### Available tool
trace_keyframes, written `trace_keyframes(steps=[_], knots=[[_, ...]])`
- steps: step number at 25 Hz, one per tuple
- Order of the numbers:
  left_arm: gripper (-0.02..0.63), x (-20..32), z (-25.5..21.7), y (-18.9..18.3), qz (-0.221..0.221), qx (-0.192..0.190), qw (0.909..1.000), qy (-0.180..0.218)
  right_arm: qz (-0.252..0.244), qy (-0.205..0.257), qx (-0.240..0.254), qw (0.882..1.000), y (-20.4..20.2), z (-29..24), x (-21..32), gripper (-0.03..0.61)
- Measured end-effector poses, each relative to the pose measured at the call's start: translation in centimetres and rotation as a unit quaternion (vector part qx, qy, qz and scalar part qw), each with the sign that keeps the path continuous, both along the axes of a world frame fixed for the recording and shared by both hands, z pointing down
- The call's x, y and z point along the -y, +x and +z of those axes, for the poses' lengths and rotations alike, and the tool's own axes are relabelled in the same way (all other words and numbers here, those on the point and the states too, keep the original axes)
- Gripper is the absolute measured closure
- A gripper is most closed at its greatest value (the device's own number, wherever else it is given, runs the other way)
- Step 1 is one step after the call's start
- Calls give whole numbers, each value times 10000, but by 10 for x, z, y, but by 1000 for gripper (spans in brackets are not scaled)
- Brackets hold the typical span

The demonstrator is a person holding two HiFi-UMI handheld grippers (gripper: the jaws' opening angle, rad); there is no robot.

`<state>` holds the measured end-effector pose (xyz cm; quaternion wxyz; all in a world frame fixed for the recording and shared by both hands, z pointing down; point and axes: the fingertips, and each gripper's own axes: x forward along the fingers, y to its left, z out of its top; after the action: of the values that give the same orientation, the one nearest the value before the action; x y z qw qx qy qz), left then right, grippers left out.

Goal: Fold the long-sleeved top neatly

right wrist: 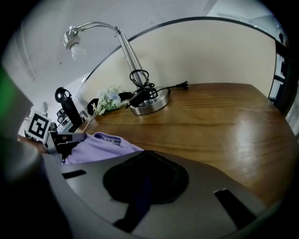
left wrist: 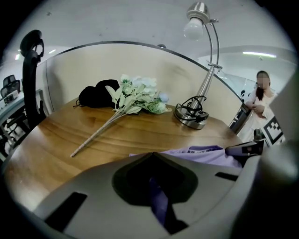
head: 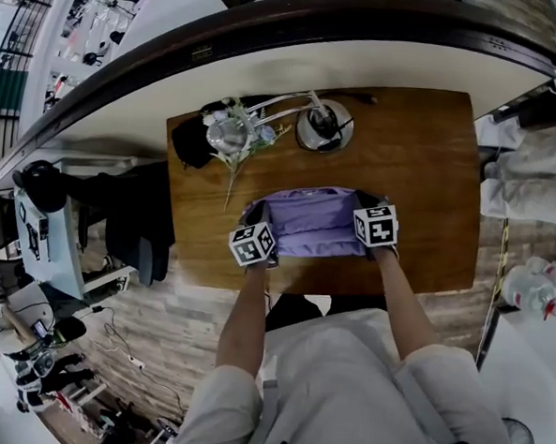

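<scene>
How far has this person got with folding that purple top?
Fairly far, it seems. The purple top already lies as a compact bundle on the table, with no sleeve trailing out in the head view. In hand: the left gripper and the right gripper are each shut on purple cloth at its near edge. Still to do: perhaps one more fold, then letting go.

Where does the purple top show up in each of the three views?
Head view: purple top at the picture's centre.
Left gripper view: low, right of centre.
Right gripper view: lower left.
Shared landmark: the desk lamp, beyond the top in all three.
</scene>
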<state>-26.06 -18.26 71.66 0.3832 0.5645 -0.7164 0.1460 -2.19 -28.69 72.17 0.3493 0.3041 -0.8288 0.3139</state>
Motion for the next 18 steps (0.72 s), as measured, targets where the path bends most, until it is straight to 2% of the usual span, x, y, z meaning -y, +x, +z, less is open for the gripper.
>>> trace_keyframes(steps=[5,7,9,12,15,18], knots=[[591,-3,-2,-4,-9,-99,10000,-11,-65,-148,81,9998,-6,-1,-1,572],[591,-1,-6,-2,39,-196,9997,134,-96,-42,81,9999,-6,-4,1,572],[589,-7,-15,1,48,-385,9980,489,-110,42,-8,9999,-6,-3,-4,571],[589,-26,-42,-6,-295,-599,9907,1188,-122,-12,-42,9999,-3,-2,-12,571],[589,-39,-76,-20,-521,-208,9875,1474,-134,-33,43,9999,-5,-2,-9,566],[589,-45,-96,-9,-336,-101,9879,1514,-218,10,155,9996,-6,-11,-10,545]])
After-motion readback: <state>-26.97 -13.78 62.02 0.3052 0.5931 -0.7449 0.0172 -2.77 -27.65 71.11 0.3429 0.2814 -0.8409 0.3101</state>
